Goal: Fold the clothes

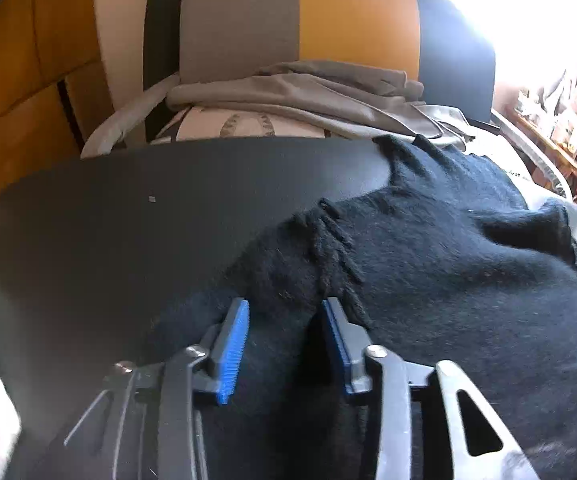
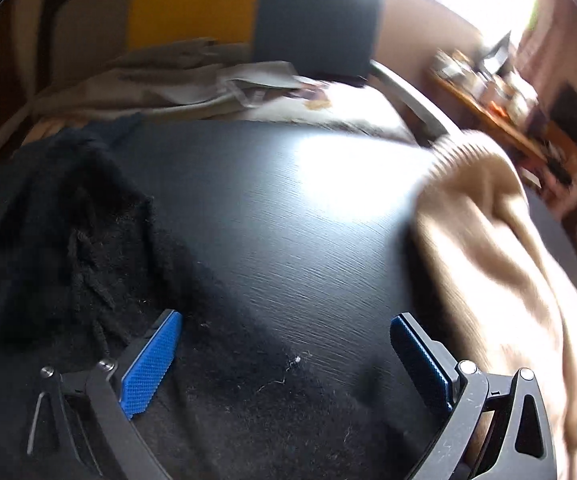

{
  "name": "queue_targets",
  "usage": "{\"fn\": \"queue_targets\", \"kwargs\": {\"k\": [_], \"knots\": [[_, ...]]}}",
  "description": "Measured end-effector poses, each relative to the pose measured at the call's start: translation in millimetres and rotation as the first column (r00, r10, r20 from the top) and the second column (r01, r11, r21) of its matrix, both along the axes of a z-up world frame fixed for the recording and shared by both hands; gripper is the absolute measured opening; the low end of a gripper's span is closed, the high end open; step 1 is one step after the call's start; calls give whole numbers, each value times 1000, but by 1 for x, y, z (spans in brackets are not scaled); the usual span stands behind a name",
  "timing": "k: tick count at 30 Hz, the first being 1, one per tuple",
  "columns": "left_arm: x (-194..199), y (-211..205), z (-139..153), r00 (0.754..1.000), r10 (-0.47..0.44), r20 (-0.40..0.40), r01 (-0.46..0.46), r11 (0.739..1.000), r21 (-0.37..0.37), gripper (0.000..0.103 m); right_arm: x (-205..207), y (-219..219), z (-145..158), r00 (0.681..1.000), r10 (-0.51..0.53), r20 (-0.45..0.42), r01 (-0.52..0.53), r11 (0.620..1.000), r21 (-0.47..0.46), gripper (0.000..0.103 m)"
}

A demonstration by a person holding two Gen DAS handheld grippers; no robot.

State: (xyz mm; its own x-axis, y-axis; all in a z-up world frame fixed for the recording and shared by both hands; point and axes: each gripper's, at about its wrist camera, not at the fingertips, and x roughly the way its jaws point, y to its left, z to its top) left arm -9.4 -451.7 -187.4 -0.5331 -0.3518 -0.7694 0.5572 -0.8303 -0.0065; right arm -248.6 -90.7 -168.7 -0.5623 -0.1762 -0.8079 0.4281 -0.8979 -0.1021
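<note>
Risk of a bunched, slipping fold.
Left claw narrow around black knit; right claw wide, empty over counter; fringe may snag.

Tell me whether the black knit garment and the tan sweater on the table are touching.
Apart. The right wrist view shows a broad strip of bare dark table between the black knit garment on the left and the tan sweater on the right.

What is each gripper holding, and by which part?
Left gripper: black sweater, a raised fold. Right gripper: nothing, open.
</note>
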Motion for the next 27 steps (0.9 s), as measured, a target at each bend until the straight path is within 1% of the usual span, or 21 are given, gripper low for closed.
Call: {"fn": "queue_targets", "kwargs": {"k": [2, 4, 5, 7, 8, 9, 10, 12, 13, 15, 17, 19, 21, 24, 26, 27], "knots": [[11, 3, 11, 1000, -2, -17, 2, 1000, 10, 51, -4, 11, -2, 999, -44, 25, 45, 999, -31, 103], [22, 7, 21, 999, -3, -35, 4, 1000, 19, 57, -1, 17, -3, 997, -67, 42, 69, 996, -51, 103], [28, 9, 27, 999, -4, -43, 5, 1000, 24, 57, 2, 18, -3, 996, -74, 43, 77, 996, -48, 103], [39, 12, 37, 998, -5, -61, 7, 999, 33, 56, 8, 17, -3, 995, -87, 39, 89, 996, -30, 103], [45, 14, 43, 998, -6, -69, 9, 999, 38, 47, 11, 17, -2, 995, -90, 37, 91, 996, -21, 103], [50, 15, 48, 997, -7, -78, 10, 999, 43, 44, 15, 16, -1, 995, -89, 35, 89, 996, -14, 103], [56, 17, 53, 996, -7, -87, 11, 999, 48, 44, 14, 15, 1, 995, -87, 42, 88, 996, -6, 103], [67, 20, 64, 995, -8, -104, 14, 998, 57, 45, 21, 15, 13, 997, -68, 39, 67, 998, 22, 103], [73, 22, 69, 994, -8, -113, 15, 998, 62, 46, 29, 15, 22, 999, -48, 16, 47, 998, 29, 103], [84, 26, 80, 991, -10, -130, 19, 997, 72, 46, 54, 14, 44, 999, 30, -34, -30, 1000, 1, 103], [114, 45, 79, 988, -39, -147, 54, 993, 102, 46, 81, 15, 62, 992, 116, -51, -119, 992, -46, 103], [141, 63, 77, 984, -67, -165, 88, 988, 125, 46, 113, 19, 74, 976, 213, -47, -216, 973, -83, 103], [168, 81, 73, 978, -102, -184, 131, 980, 149, 46, 141, 27, 79, 956, 293, -17, -292, 948, -127, 103], [189, 106, 66, 968, -177, -177, 205, 967, 153, 46, 183, 43, 74, 930, 365, 45, -350, 917, -192, 103], [200, 123, 61, 958, -231, -169, 256, 955, 150, 46, 205, 53, 63, 920, 381, 94, -358, 912, -201, 103], [203, 133, 55, 953, -267, -144, 286, 948, 136, 46, 214, 59, 55, 919, 378, 116, -352, 916, -195, 103]]}}
